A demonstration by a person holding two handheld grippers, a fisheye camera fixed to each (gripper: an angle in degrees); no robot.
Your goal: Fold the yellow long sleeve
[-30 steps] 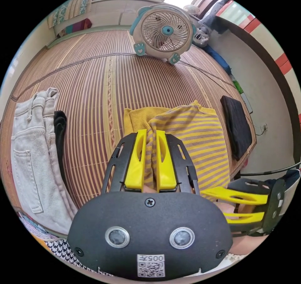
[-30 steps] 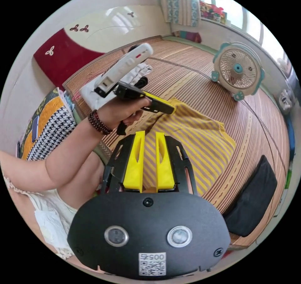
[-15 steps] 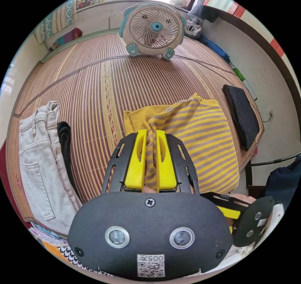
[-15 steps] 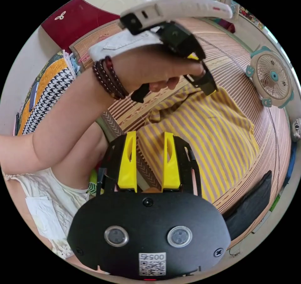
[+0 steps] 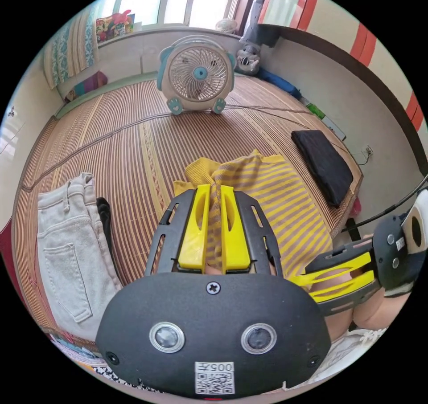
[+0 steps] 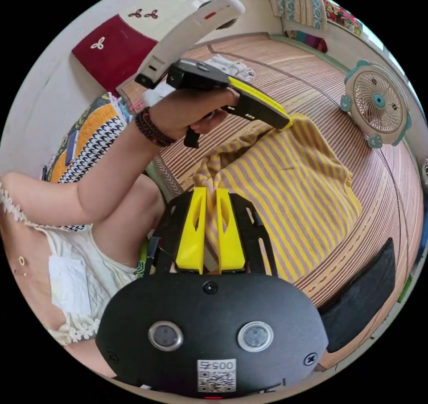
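On the striped bamboo mat (image 5: 133, 154), nearest the cameras, both tongs now pinch the yellow long sleeve (image 6: 290, 185). The left tongs (image 5: 214, 199) have fabric bunched between their yellow jaws, as they did a second ago. The right tongs (image 6: 208, 199), which half a second ago stood spread over the near edge with nothing between them, have closed on a gathered corner of the shirt; the left gripper view shows them from the side (image 5: 307, 281), jaws close together. That second grip means, I judge, the garment is held at two points along its near edge and is ready to be lifted or carried over into a fold; the fold itself is not yet made. Beyond the tongs the shirt lies spread, partly rumpled, toward the middle of the mat. Further out sit pale jeans (image 5: 67, 243), a dark folded cloth (image 5: 323, 163) and a fan (image 5: 196, 81) by the far wall.
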